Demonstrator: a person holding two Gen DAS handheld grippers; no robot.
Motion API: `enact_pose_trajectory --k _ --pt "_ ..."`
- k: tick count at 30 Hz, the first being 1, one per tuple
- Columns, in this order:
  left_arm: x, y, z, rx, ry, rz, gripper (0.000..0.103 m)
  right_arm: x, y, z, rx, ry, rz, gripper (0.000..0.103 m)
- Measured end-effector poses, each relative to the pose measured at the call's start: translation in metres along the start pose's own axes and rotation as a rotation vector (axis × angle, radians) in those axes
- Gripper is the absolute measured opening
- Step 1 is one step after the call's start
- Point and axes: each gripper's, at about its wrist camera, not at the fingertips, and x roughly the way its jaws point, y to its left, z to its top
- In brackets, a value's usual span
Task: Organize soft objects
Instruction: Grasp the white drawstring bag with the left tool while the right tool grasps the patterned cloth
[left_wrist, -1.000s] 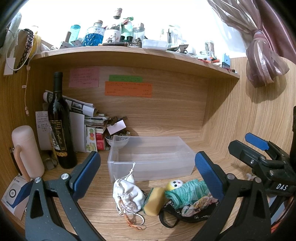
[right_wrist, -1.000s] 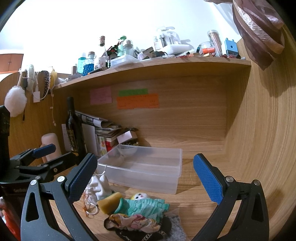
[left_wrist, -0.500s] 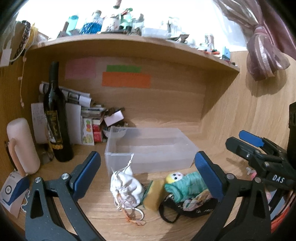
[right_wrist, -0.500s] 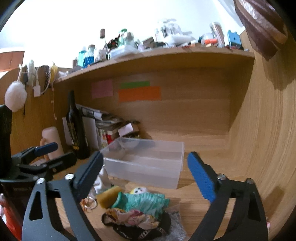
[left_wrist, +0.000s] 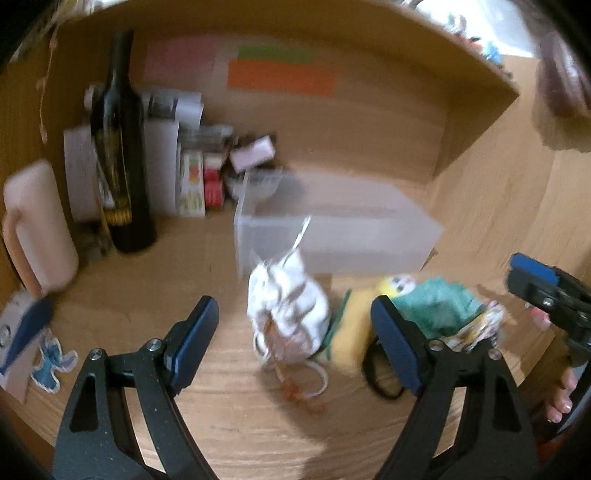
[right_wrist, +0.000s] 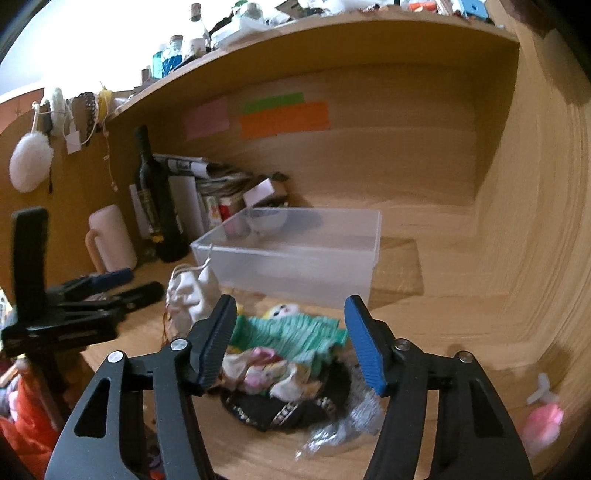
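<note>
A pile of soft things lies on the wooden desk before a clear plastic bin (left_wrist: 332, 236) (right_wrist: 295, 254). It holds a white drawstring pouch (left_wrist: 288, 310) (right_wrist: 192, 299), a yellow sponge (left_wrist: 351, 332), a green knitted doll (left_wrist: 436, 306) (right_wrist: 291, 328), a floral cloth (right_wrist: 266, 373) and a black strap (right_wrist: 280, 413). My left gripper (left_wrist: 295, 347) is open, its fingers either side of the pouch and sponge. My right gripper (right_wrist: 291, 347) is open just above the green doll and floral cloth.
A dark wine bottle (left_wrist: 122, 147) (right_wrist: 159, 206), a pink mug (left_wrist: 33, 229) (right_wrist: 110, 236) and stacked papers and boxes (left_wrist: 184, 155) stand at the back left. A shelf with bottles (right_wrist: 207, 40) runs overhead. The desk side wall (right_wrist: 535, 221) rises on the right.
Both grippers have dropped and moved forward toward the pile. The left now straddles the pouch; the right has narrowed somewhat over the green doll.
</note>
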Motion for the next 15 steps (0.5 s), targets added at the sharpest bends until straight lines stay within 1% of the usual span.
enact_pose_trajectory --k 1,2,6,8,10,11,12,14,15 --pt "0.010 0.006 -0.004 -0.020 0.043 -0.004 0.085 0.001 0.001 -0.001 -0.001 0.007 0.005 0.071" --pt "0.015 0.009 -0.006 -0.031 0.066 -0.008 0.085 0.002 0.002 -0.003 -0.003 0.014 0.012 0.073" --pt "0.026 0.012 -0.006 -0.047 0.123 -0.010 0.085 0.010 0.011 -0.012 -0.043 0.059 0.030 0.073" --pt "0.034 0.013 -0.003 -0.047 0.151 -0.002 0.089 0.019 0.015 -0.017 -0.056 0.095 0.032 0.073" --pt "0.039 0.013 0.000 -0.052 0.172 -0.004 0.089 0.025 0.016 -0.021 -0.059 0.121 0.033 0.063" --pt "0.045 0.014 0.002 -0.058 0.190 -0.015 0.089 0.027 0.017 -0.023 -0.063 0.128 0.026 0.055" --pt "0.046 0.013 0.002 -0.058 0.191 -0.016 0.089 0.028 0.017 -0.023 -0.067 0.131 0.021 0.051" --pt "0.051 0.012 0.006 -0.056 0.199 -0.021 0.089 0.029 0.014 -0.023 -0.065 0.135 0.023 0.032" --pt "0.053 0.010 0.008 -0.050 0.200 -0.017 0.089 0.028 0.013 -0.022 -0.061 0.132 0.026 0.026"
